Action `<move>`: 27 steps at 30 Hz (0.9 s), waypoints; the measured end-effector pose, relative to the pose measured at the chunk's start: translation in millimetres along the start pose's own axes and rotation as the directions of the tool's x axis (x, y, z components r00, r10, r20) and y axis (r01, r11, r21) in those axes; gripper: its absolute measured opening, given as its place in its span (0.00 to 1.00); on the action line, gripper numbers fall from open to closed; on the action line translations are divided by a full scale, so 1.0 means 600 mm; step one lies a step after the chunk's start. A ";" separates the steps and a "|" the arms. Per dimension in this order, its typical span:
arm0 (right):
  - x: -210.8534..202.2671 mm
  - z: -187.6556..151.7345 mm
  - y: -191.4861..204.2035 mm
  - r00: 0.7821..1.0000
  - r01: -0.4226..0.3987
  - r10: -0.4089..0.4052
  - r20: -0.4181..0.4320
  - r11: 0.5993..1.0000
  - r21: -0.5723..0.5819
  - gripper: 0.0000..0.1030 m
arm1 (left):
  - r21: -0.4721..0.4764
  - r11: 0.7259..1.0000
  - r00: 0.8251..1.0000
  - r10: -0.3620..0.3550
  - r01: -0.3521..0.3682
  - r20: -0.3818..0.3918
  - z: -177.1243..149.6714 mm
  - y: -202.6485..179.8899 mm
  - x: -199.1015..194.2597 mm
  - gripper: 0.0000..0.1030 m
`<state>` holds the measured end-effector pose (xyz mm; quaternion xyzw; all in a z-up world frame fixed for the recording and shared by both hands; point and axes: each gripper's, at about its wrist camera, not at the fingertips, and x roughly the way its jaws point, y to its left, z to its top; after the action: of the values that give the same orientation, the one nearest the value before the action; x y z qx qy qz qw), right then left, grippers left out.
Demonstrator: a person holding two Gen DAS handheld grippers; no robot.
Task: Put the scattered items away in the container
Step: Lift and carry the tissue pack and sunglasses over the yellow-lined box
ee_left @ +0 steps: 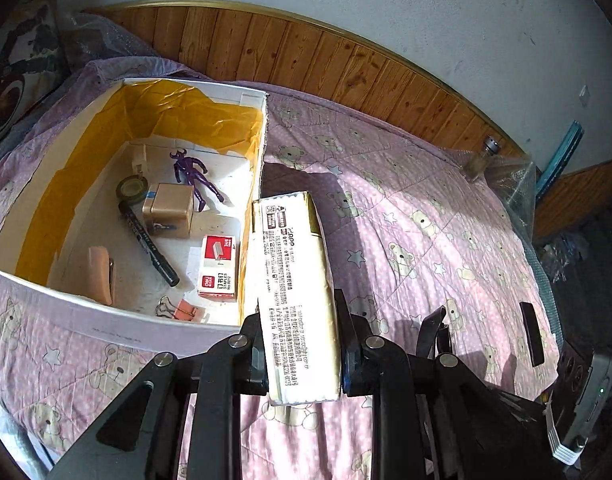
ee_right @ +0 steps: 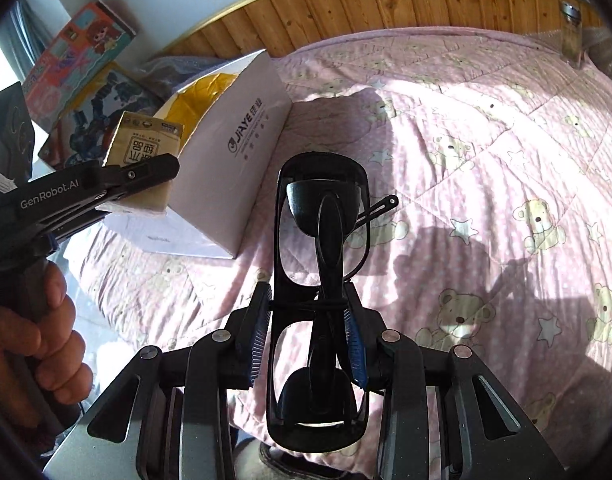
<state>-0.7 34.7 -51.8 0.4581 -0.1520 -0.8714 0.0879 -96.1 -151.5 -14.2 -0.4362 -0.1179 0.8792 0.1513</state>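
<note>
- The left gripper (ee_left: 302,344) is clenched on a pack of tissues (ee_left: 296,280), holding it in the air just beside the right wall of the white cardboard box (ee_left: 106,312).
- From the right wrist view, the same tissue pack (ee_right: 146,148) sits above the near corner of the box (ee_right: 242,160), and a hand (ee_right: 46,328) grips the left gripper's handle.
- The right gripper (ee_right: 309,336) is closed around a pair of black folded glasses (ee_right: 321,264), held above the pink bear-print quilt (ee_right: 485,184) on the bed.
- The box stands on the quilt (ee_left: 405,220); its inner walls are lined with yellow tape.
- Inside the box lie a purple figurine (ee_left: 192,174), a tape roll (ee_left: 132,189), a small gold box (ee_left: 170,210), a black marker (ee_left: 152,246), a red staples box (ee_left: 218,266), a beige stapler (ee_left: 102,274) and binder clips (ee_left: 182,310).
- A black hairpin (ee_right: 379,208) lies on the quilt beyond the glasses.
</note>
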 end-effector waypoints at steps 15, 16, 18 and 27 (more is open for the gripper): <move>-0.013 0.028 0.111 0.999 -0.028 0.032 0.027 0.990 -0.137 0.35 | 0.007 0.997 0.990 0.073 -0.075 0.117 -0.019 0.067 -0.094 0.23; -0.014 0.032 0.117 0.999 -0.029 0.033 0.028 0.989 -0.145 0.35 | 0.004 0.997 0.990 0.075 -0.076 0.121 -0.019 0.070 -0.096 0.23; -0.015 0.042 0.129 0.999 -0.029 0.035 0.034 0.987 -0.157 0.35 | 0.000 0.997 0.989 0.076 -0.077 0.129 -0.016 0.077 -0.102 0.23; -0.005 0.089 0.180 0.998 -0.044 0.053 0.034 0.976 -0.214 0.35 | -0.036 0.997 0.986 0.076 -0.072 0.146 0.004 0.122 -0.108 0.23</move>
<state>-41.4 -56.1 16.2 0.4249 -0.0704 -0.8892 0.1547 -72.7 -243.6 9.7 -0.3766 -0.1257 0.9120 0.1029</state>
